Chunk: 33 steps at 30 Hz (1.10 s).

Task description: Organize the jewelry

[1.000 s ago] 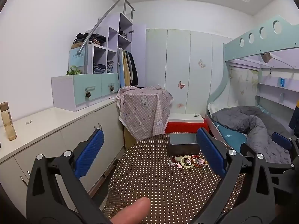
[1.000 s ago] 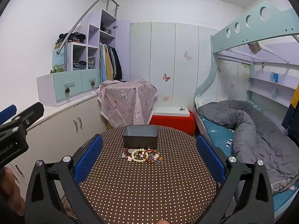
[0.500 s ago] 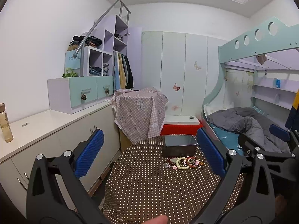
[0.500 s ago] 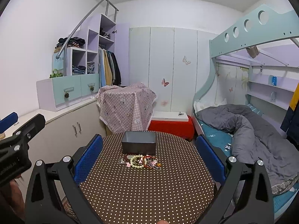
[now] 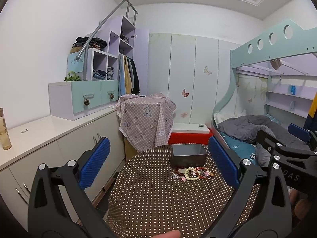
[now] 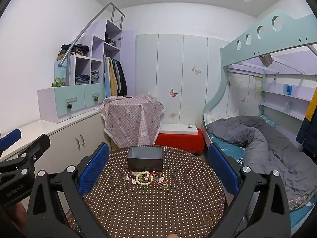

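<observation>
- My left tongs [image 5: 158, 162] are released, blue pads spread wide with nothing between them, held back over the near edge of the round table [image 5: 158, 202].
- My right tongs [image 6: 158, 162] are just as slack and empty, aimed straight down the middle of the table, I judge so the pile sits framed for a first reach.
- The jewelry [image 6: 147, 178], a loose heap of beaded bracelets and small pieces, lies toward the far edge, just in front of the grey box [image 6: 145, 157].
- The box is open-topped at the far edge, likely where each piece goes; nothing is lifted yet.
</observation>
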Tool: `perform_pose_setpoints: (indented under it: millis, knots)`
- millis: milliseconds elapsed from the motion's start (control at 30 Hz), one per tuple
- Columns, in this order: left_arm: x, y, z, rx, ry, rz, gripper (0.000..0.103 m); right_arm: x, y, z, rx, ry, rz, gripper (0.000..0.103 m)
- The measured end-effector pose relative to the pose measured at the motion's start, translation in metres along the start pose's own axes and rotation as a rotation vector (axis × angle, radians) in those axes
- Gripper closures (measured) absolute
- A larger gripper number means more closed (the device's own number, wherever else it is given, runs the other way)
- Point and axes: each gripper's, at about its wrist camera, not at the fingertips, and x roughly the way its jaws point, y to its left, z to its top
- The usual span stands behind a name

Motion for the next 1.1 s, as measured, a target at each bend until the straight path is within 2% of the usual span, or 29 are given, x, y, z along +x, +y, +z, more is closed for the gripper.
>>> perform_pose_setpoints:
  millis: [433,733,867,1100]
  knots:
    - [0.003,0.0,-0.001,-0.002,-0.006,0.0,0.006,0.004,0.002,0.001,-0.017,-0.005,0.002,0.007]
    - [0.027,-0.001,-0.007,0.007,0.014,-0.003,0.006,0.023,0.0,-0.002,-0.035,0.008,-0.003,0.007]
    - [0.06,0.001,-0.024,0.012,0.098,0.013,0.006,0.052,-0.01,-0.017,-0.027,0.076,-0.018,0.007]
    - [0.137,0.005,-0.073,-0.006,0.297,0.024,0.006,0.108,-0.02,-0.052,-0.024,0.229,-0.031,0.007]
